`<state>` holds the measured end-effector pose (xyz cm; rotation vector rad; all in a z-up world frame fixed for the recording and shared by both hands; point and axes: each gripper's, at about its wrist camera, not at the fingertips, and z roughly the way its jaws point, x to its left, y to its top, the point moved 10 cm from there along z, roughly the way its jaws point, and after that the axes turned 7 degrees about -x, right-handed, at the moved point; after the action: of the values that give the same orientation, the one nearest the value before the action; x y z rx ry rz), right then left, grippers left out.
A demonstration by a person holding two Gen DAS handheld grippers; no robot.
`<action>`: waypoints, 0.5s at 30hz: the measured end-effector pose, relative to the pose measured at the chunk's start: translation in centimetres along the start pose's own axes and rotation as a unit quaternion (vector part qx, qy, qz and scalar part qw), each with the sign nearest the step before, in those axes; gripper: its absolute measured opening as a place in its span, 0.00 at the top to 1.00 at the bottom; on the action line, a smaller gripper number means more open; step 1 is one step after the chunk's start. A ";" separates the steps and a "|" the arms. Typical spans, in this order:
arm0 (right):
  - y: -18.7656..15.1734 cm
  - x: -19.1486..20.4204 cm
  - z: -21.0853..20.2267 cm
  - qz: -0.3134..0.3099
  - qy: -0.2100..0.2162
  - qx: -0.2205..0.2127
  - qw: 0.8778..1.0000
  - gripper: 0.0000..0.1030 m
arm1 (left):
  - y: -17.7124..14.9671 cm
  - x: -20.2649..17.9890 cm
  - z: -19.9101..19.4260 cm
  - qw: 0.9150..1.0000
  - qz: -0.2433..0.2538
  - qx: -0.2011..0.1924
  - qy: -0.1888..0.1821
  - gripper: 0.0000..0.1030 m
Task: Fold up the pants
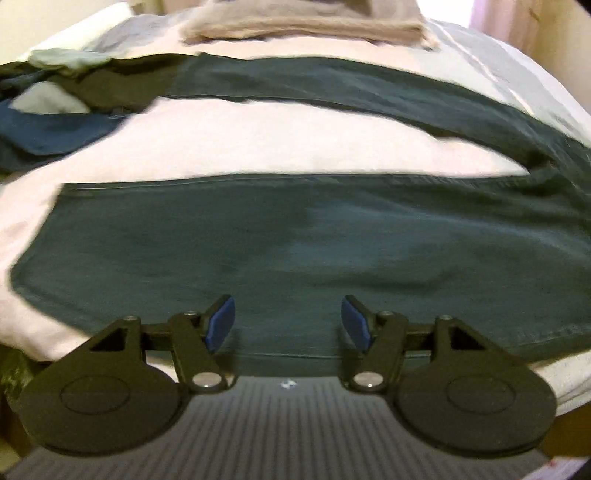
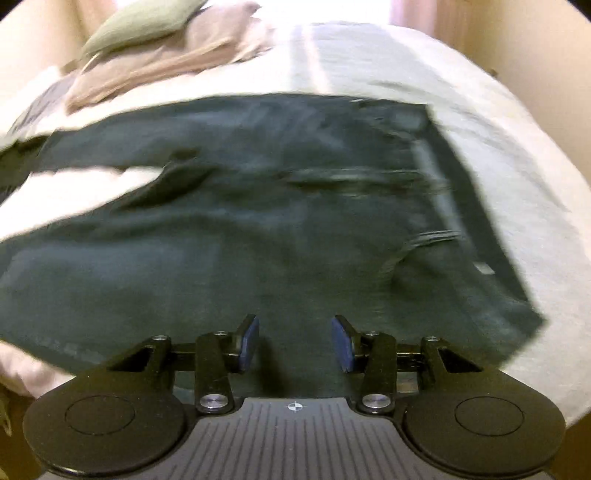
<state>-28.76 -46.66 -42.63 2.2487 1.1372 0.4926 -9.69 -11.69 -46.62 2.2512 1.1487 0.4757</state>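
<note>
Both grippers' jaws gape wide, empty, above dark pants (image 1: 295,240).

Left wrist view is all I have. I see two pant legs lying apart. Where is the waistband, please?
Observer: The waistband lies at the right end of the pants, on the pale bed sheet.
Operator: Is the right gripper holding it?
Observer: No. The right gripper is open, over the near hip part, gripping nothing.
Operator: What is beyond the pants?
Observer: A green cushion rests on folded beige fabric.
</note>
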 end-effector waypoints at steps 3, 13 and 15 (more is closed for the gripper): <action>-4.7 1.0 2.0 -0.029 -0.008 0.031 0.999 0.60 | -4.2 -2.2 1.3 0.998 0.043 0.040 0.002 0.42; -5.4 0.6 -7.1 0.057 -0.008 0.109 0.992 0.51 | -4.7 -1.2 -9.4 0.995 0.008 0.094 0.025 0.38; -4.0 1.5 -10.0 0.069 0.010 0.104 0.992 0.44 | -2.6 -1.5 -12.3 0.996 -0.012 0.082 0.023 0.33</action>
<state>-35.84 -40.32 -37.36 2.5206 1.0913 0.4721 -18.76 -7.73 -38.80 2.3744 1.2773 0.4402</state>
